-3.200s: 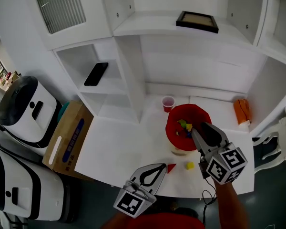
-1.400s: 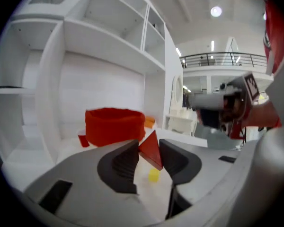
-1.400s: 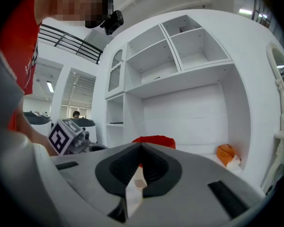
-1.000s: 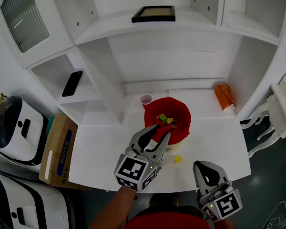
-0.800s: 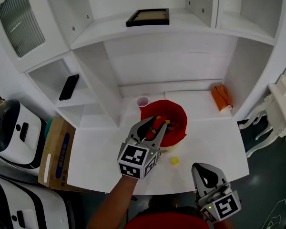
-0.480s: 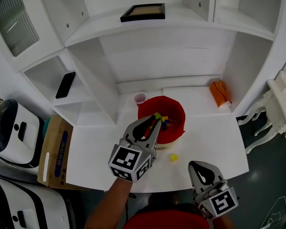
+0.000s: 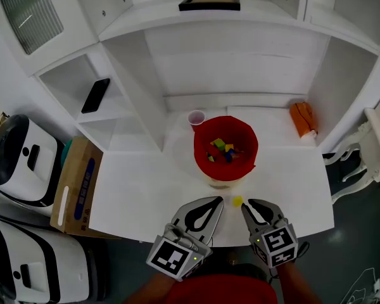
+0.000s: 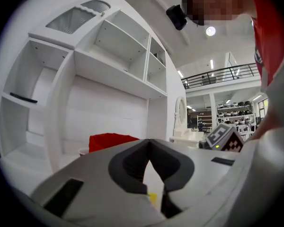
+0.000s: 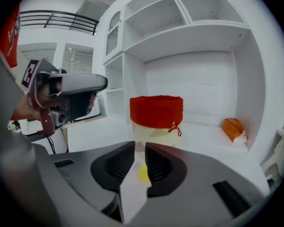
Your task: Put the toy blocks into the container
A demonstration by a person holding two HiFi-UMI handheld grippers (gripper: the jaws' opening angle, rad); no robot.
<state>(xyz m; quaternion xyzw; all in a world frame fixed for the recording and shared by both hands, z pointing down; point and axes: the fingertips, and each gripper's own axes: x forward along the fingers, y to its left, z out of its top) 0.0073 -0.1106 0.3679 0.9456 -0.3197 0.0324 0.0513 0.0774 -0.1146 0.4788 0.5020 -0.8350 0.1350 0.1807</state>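
Observation:
A red container on a pale base stands mid-table with several coloured blocks inside. One yellow block lies on the table in front of it. My right gripper is just behind that block, its jaws opening with a narrow gap. In the right gripper view the yellow block shows through the gap of the right gripper, untouched, with the container beyond. My left gripper hovers at the table's front edge, shut and empty. The left gripper has its tips meeting in its own view.
A pink cup stands behind the container and an orange object lies at the back right. A phone rests on the left shelf, a framed picture on top. A cardboard box and white machines stand left of the table.
The left gripper has drawn back from over the container to the table's front edge and shut. The right gripper has come forward to the yellow block and its jaws have parted.

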